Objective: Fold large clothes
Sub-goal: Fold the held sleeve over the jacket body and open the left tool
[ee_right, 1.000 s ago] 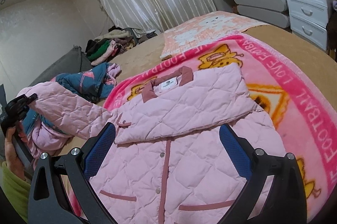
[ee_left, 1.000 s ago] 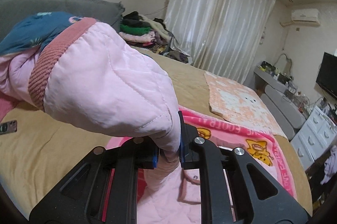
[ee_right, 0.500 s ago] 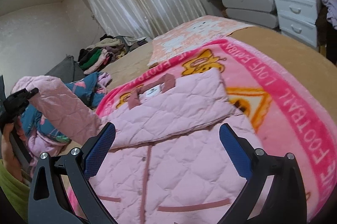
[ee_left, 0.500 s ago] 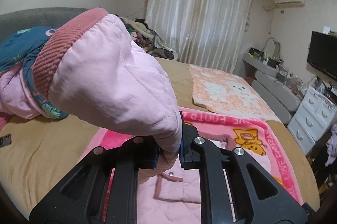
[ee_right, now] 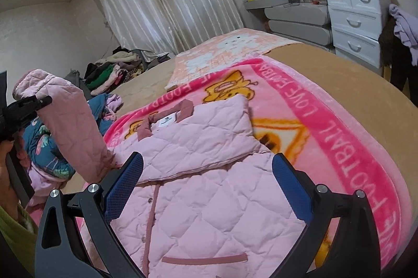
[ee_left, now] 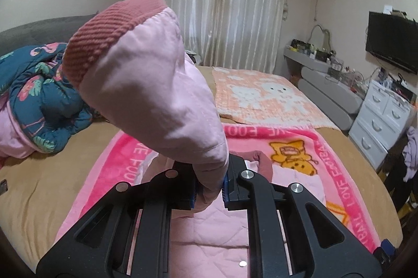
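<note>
My matt black plastic left gripper [ee_left: 210, 187], blue textured pads [ee_left: 226, 186] and shiny metal screws, pinches soft pink quilted cloth: the jacket's sleeve [ee_left: 156, 95] with its ribbed dusty-rose knit cuff [ee_left: 109, 35]. Below lies a fuzzy pink fleece blanket [ee_right: 347, 137].

Pink quilted jacket [ee_right: 198, 199]; hot-pink cartoon blanket [ee_right: 339, 126]; teal floral quilt [ee_left: 39, 95]

My left wrist camera sits tight against the lifted sleeve [ee_left: 146, 84], facing the curtains [ee_left: 224, 3] across the bed. My right one hangs low over the jacket [ee_right: 209, 186], facing the same curtains; both share the pink blanket [ee_left: 347, 189].
</note>
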The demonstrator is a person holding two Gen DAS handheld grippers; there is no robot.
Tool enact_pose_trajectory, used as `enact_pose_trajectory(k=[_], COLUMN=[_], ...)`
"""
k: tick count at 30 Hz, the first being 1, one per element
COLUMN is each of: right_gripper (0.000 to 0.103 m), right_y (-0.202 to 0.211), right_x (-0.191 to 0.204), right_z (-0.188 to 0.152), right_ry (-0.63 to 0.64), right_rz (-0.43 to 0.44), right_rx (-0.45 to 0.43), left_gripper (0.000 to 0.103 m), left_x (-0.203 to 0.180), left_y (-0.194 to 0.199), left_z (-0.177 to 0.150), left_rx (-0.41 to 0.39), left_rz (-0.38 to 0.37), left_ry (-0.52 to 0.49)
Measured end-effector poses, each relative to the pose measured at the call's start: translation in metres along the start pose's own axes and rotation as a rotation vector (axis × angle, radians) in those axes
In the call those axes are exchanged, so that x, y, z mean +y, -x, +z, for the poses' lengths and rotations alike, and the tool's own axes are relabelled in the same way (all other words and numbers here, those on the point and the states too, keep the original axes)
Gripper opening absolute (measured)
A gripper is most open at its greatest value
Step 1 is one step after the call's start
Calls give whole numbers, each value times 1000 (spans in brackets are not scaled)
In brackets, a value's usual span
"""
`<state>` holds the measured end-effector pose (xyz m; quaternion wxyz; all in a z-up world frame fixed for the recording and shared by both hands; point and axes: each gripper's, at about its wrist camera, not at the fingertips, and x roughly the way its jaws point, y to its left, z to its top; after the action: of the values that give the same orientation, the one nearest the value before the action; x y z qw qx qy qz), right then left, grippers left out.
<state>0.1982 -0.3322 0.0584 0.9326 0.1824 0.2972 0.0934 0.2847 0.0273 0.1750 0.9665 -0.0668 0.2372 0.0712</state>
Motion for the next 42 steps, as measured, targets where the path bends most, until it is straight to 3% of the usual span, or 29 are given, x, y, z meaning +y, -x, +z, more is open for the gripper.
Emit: enact_pose_trajectory(k=[13, 25, 42], right_gripper=[98, 98, 98], right_y=[-26, -31, -77], right_x=[-9, 5, -62], right_z=[13, 60, 33], right_ry=[-27, 99, -14], right_rz=[6, -28, -172], right_rx=[-4, -104, -25], left_gripper=[7, 8, 21], left_x=[-63, -107, -164], left_y=[-40, -74, -121], left_z=[-32, -71, -146], left_rx=[75, 154, 314], left_rz=[-62, -96, -116], left_ry=[-111, -191, -351])
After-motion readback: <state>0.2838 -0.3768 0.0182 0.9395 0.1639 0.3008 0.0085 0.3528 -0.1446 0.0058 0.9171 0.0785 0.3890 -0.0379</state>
